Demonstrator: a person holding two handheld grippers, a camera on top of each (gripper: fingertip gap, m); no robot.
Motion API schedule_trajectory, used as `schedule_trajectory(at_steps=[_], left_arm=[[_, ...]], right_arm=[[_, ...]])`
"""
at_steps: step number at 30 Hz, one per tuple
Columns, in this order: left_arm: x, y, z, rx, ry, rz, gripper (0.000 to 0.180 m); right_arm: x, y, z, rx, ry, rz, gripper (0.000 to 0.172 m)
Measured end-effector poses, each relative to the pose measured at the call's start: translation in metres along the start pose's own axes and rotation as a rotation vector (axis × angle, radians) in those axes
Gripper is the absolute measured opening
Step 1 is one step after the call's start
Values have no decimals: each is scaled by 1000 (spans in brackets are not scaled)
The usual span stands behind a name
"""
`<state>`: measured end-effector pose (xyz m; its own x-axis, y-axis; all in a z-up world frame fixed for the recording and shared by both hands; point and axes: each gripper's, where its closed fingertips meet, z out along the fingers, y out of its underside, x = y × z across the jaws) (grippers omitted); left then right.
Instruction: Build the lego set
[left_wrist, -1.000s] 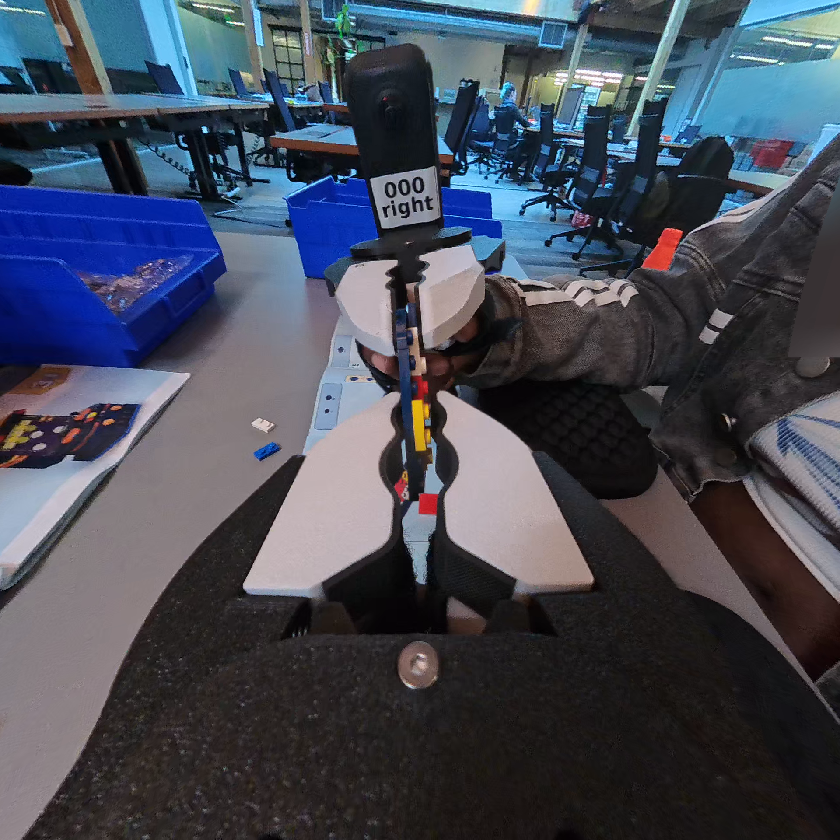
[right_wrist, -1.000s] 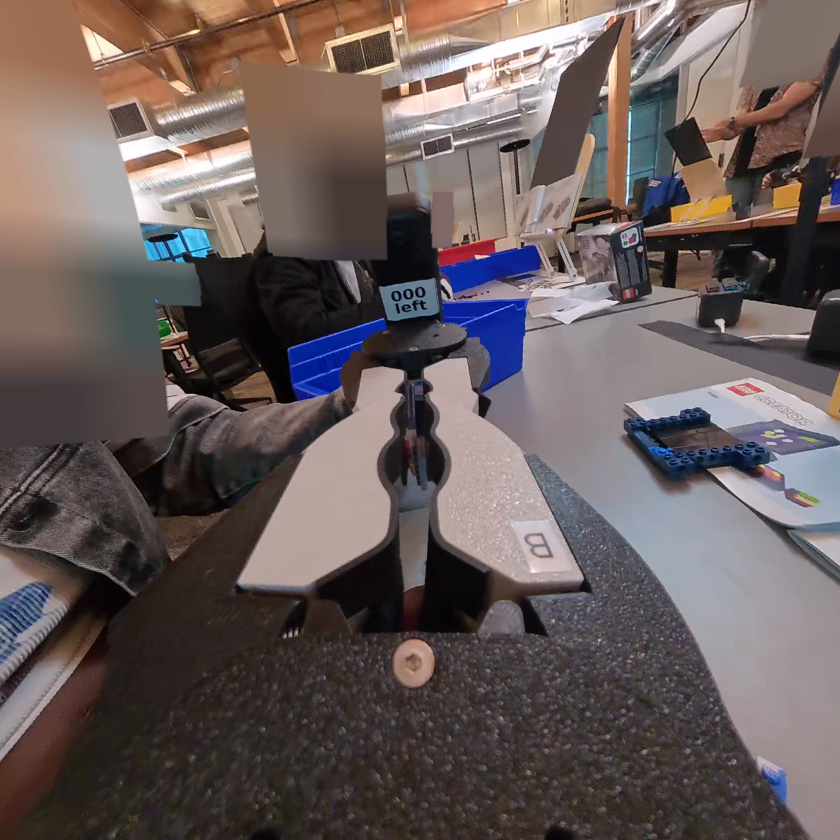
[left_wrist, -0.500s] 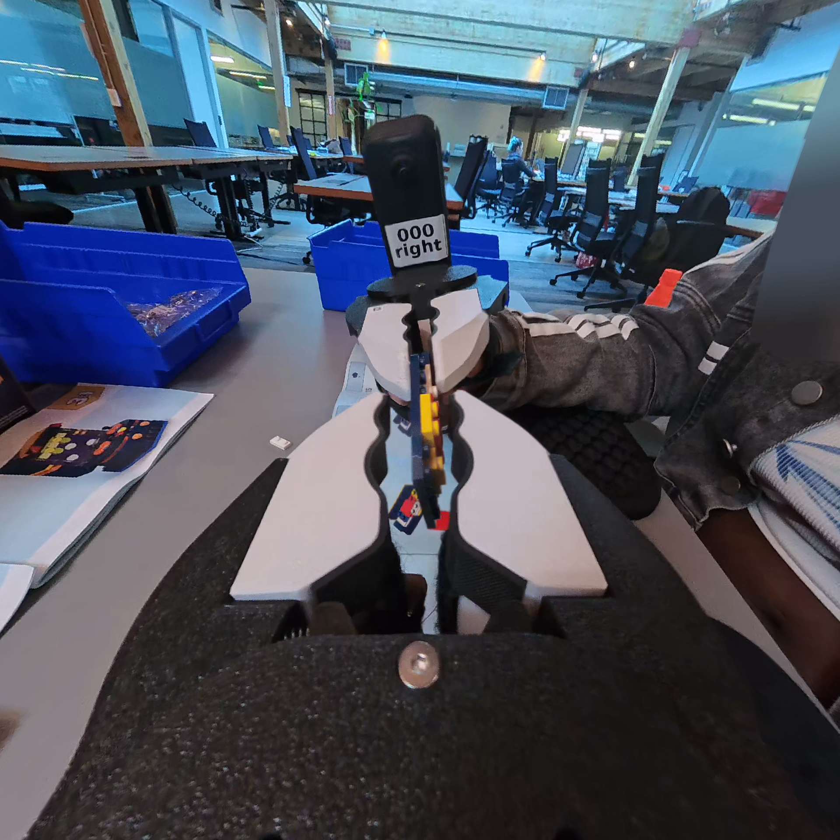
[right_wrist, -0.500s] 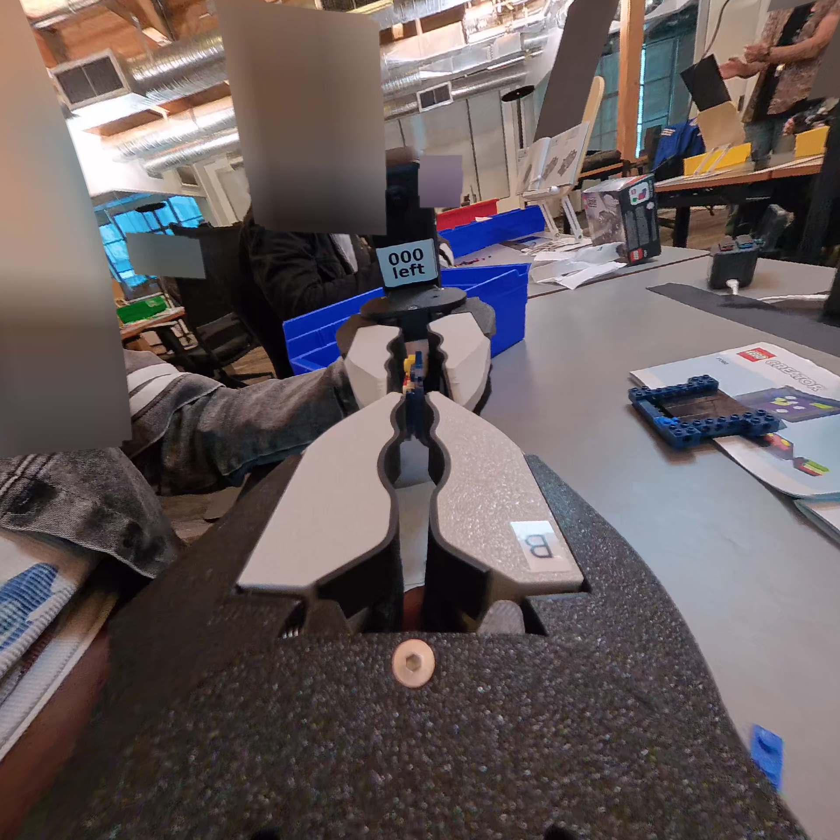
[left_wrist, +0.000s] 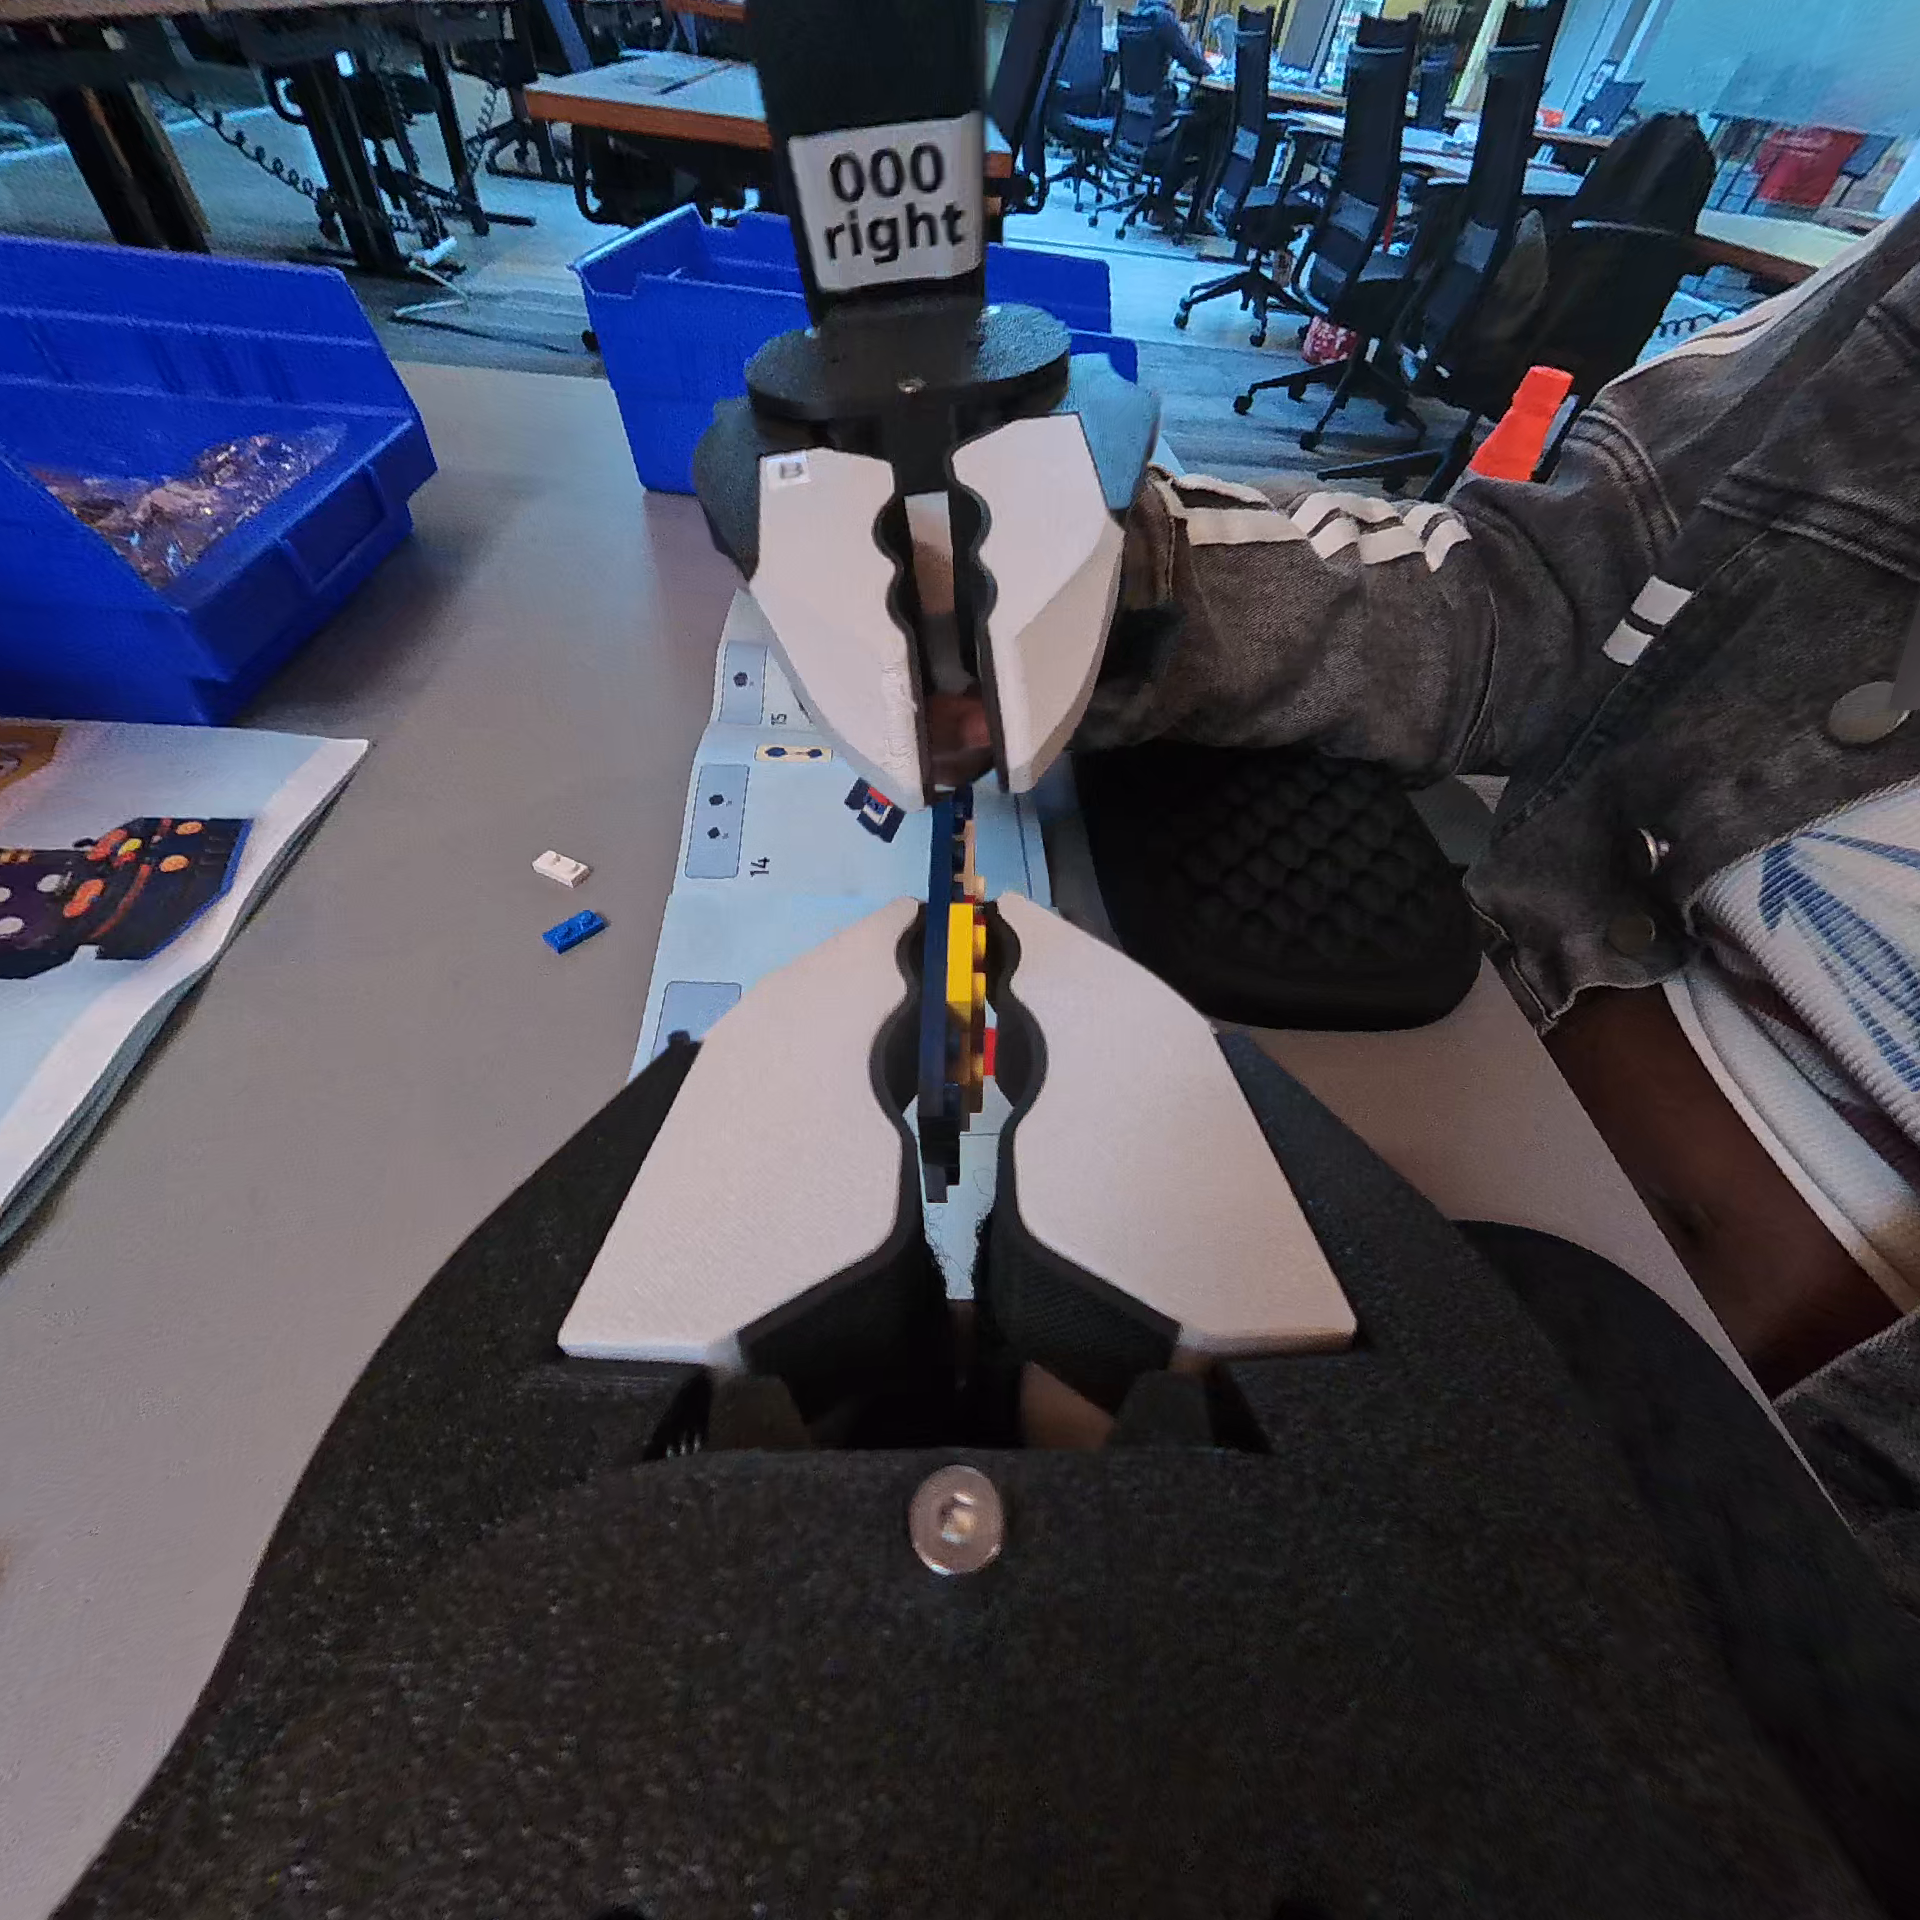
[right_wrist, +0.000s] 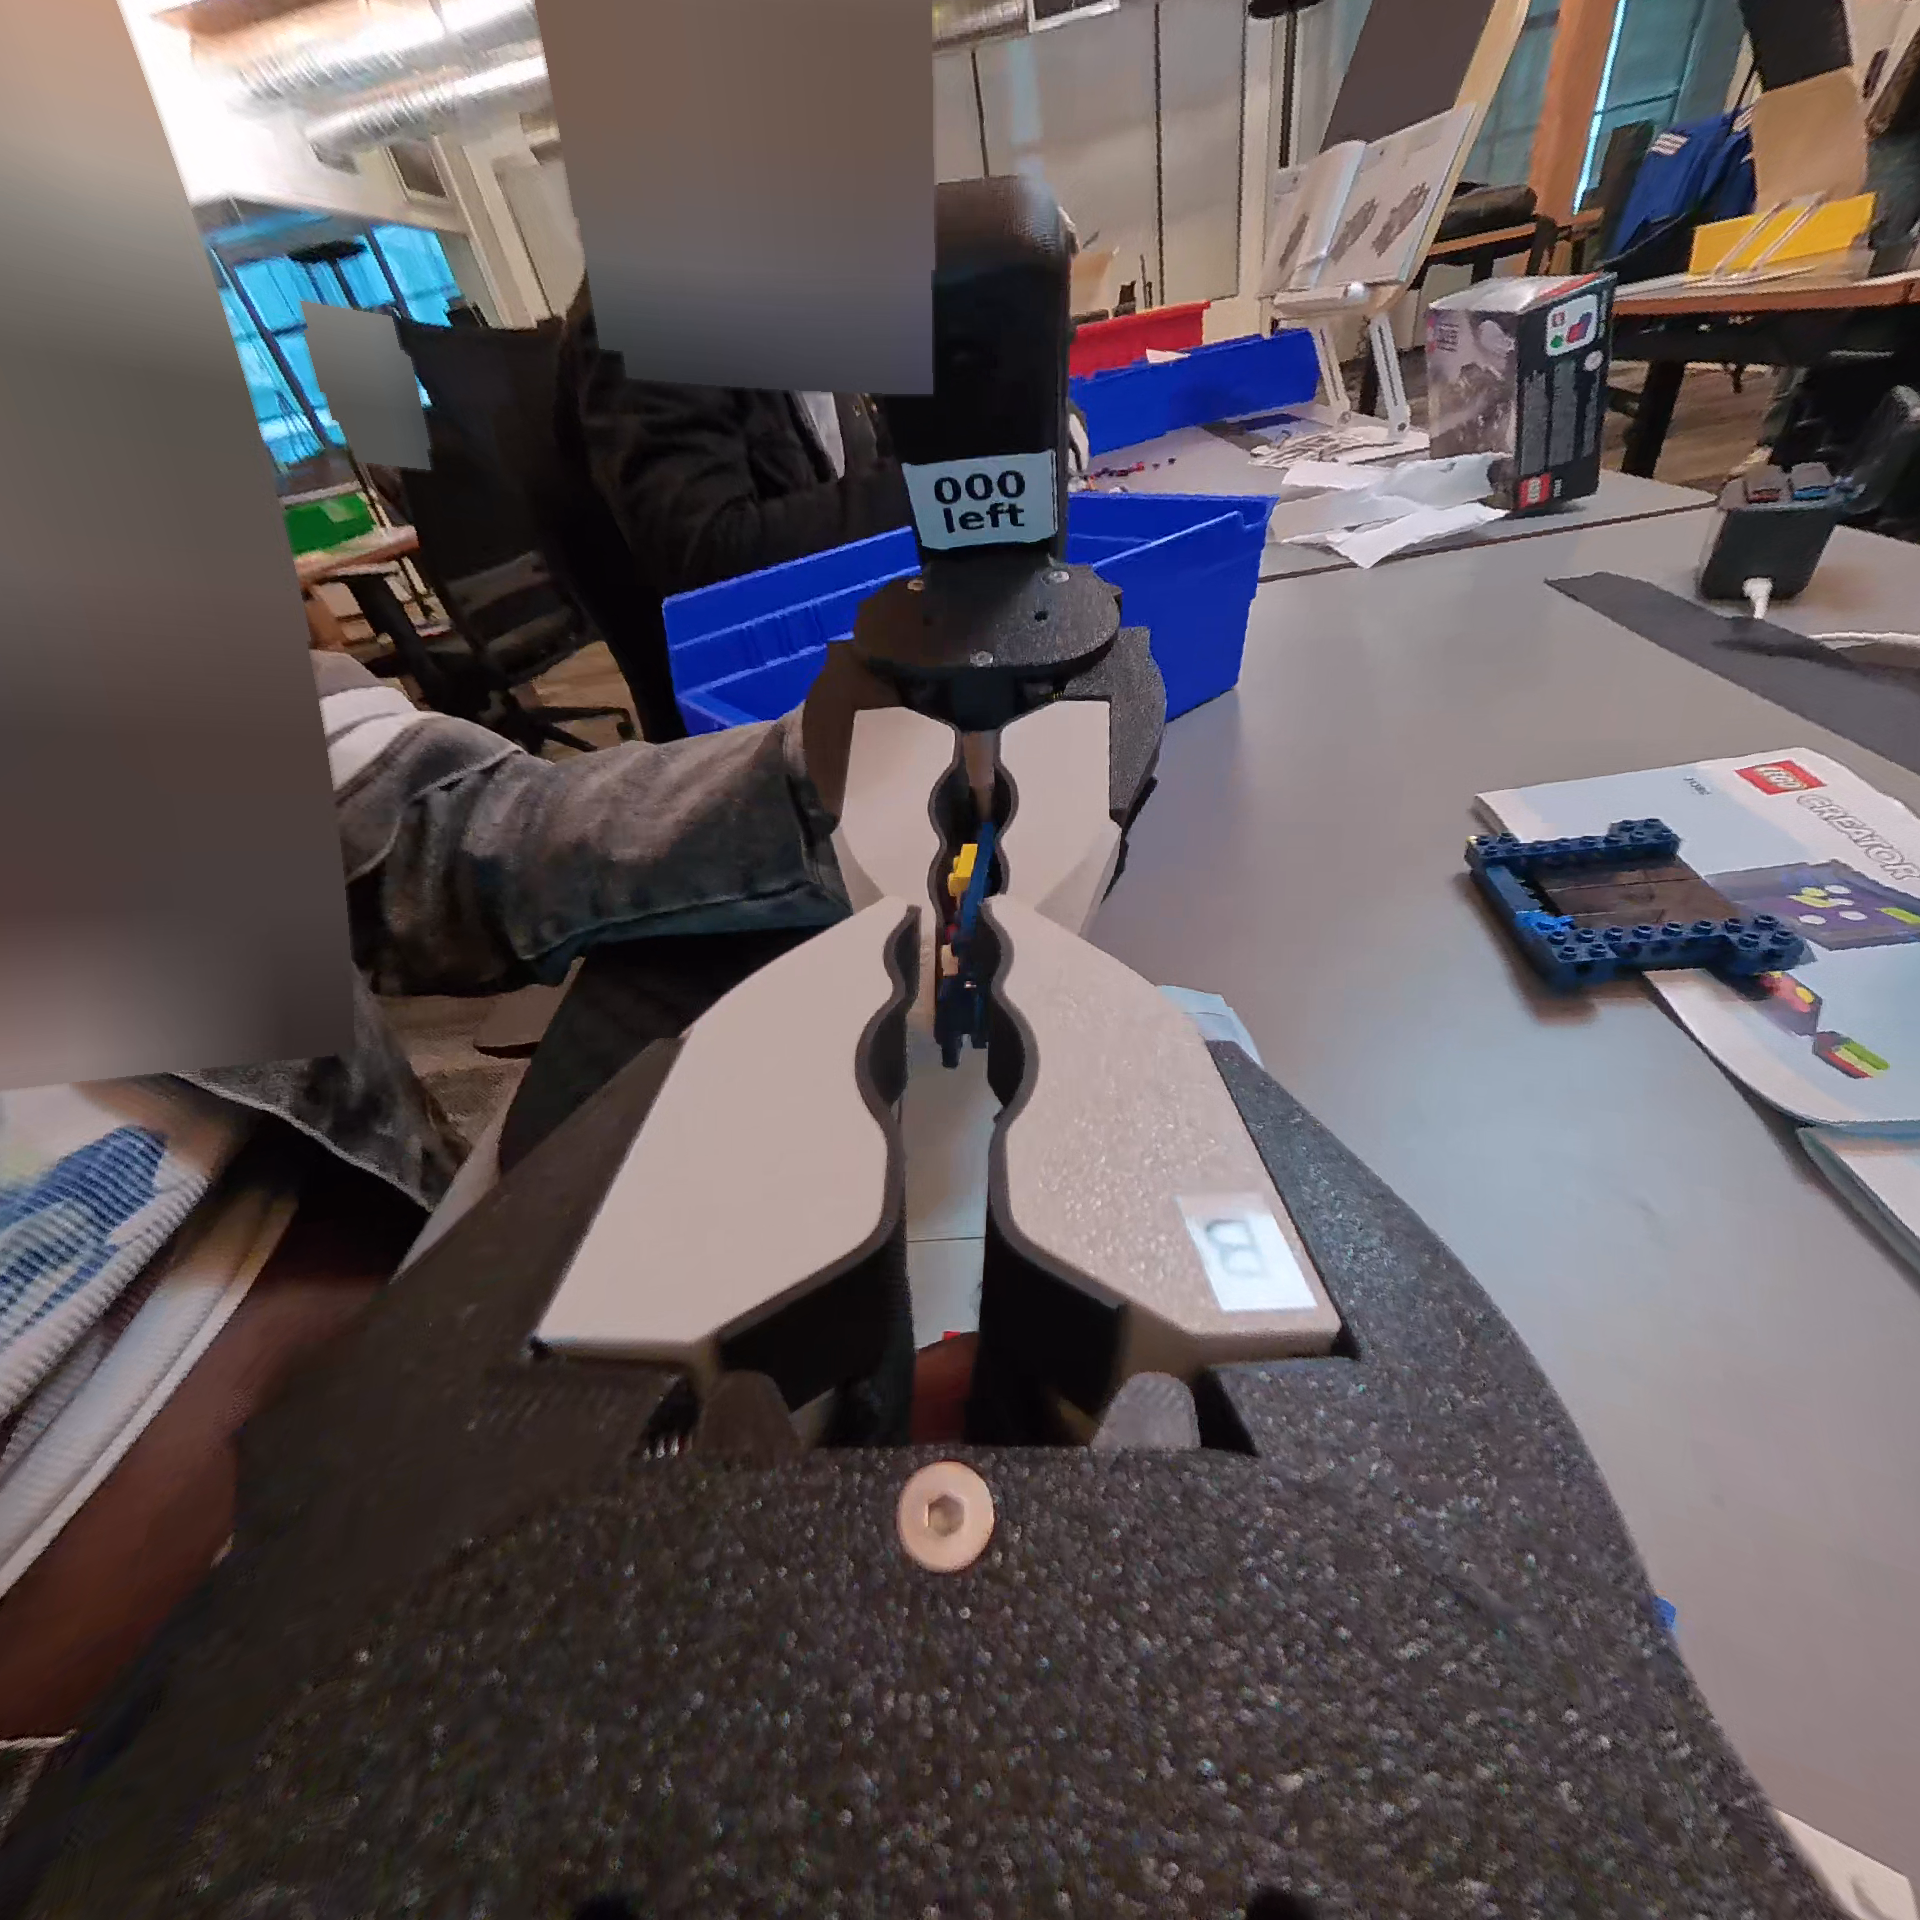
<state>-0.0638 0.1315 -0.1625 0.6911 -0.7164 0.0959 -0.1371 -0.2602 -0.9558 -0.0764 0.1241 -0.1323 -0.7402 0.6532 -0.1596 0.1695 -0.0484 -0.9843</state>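
Edgewise, brick plate (left_wrist: 954, 997) between both jaws

The left gripper (left_wrist: 958, 914) is narrow again around the brick plate (left_wrist: 951, 997) after spreading wider half a second ago. The right gripper (right_wrist: 951, 920) now sits slightly wider, holding only the plate's far end. Both grippers now sit lower, nearer the booklet (left_wrist: 831, 862).

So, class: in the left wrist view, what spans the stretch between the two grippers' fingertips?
A thin brick assembly, dark blue plate with yellow and red bricks, bridges left gripper and right gripper.
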Motion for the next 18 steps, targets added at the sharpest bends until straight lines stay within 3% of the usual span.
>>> schedule_trajectory(at_steps=[14, 18], left_arm=[[-1, 3, 1, -19, -1, -10, 8], [-8, 6, 1, -45, -67, 33, 17]], right_arm=[[5, 12, 2, -89, 51, -30, 5], [8, 15, 2, -109, 62, -8, 5]])
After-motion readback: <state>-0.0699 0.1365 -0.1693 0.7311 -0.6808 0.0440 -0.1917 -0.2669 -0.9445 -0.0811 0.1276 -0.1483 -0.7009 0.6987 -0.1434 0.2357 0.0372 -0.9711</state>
